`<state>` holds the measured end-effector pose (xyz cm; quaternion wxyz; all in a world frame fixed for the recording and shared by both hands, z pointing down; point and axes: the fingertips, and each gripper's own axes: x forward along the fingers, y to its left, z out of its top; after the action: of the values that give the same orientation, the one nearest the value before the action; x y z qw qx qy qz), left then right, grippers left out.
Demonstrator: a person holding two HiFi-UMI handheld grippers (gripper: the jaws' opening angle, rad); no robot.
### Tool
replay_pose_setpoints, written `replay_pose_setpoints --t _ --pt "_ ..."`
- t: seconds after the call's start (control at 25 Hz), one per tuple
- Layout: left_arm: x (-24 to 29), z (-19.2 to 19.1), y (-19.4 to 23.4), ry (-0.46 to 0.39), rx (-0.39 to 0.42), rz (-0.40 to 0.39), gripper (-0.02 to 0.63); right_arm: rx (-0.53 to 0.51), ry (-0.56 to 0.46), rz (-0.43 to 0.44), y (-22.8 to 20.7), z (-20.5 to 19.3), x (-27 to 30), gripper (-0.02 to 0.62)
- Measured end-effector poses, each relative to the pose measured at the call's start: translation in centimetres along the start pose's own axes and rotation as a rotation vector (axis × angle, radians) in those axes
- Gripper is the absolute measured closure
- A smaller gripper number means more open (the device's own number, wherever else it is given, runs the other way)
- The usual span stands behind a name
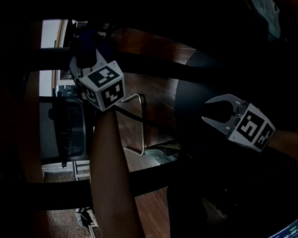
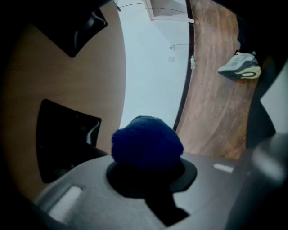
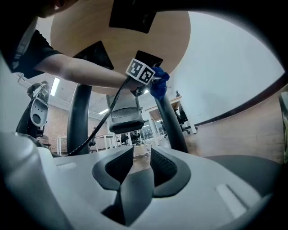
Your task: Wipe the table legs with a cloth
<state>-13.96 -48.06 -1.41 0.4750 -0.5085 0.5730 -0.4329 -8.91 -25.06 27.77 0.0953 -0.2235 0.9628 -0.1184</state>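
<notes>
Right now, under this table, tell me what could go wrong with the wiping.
The cloth is a small wad pinched at the tips of the left gripper; rubbing the table leg could pull it loose. The cable trailing from that gripper hangs near the legs and might snag.

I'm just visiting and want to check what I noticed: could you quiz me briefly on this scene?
1. True or false: the left gripper is shut on a blue cloth.
2. Between the fingers of the right gripper is: A) a cloth B) nothing C) a cup.
3. What lies on the wooden floor in the left gripper view?
Key: 1 true; 2 B; 3 a sneaker.
</notes>
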Motion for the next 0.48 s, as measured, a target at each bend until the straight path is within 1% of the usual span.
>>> replay_pose_setpoints --t 0.2,0.48 --pt "-0.1 -0.6 -4.6 -0.002 0.039 -0.054 0.540 0.006 0.029 -0.007 -0.5 -0.9 0.1 0.474" --pt "-0.6 -1.7 -11.6 0.000 0.048 -0.142 0.540 0.028 0.062 -0.013 -1.1 -1.6 0.1 0.481"
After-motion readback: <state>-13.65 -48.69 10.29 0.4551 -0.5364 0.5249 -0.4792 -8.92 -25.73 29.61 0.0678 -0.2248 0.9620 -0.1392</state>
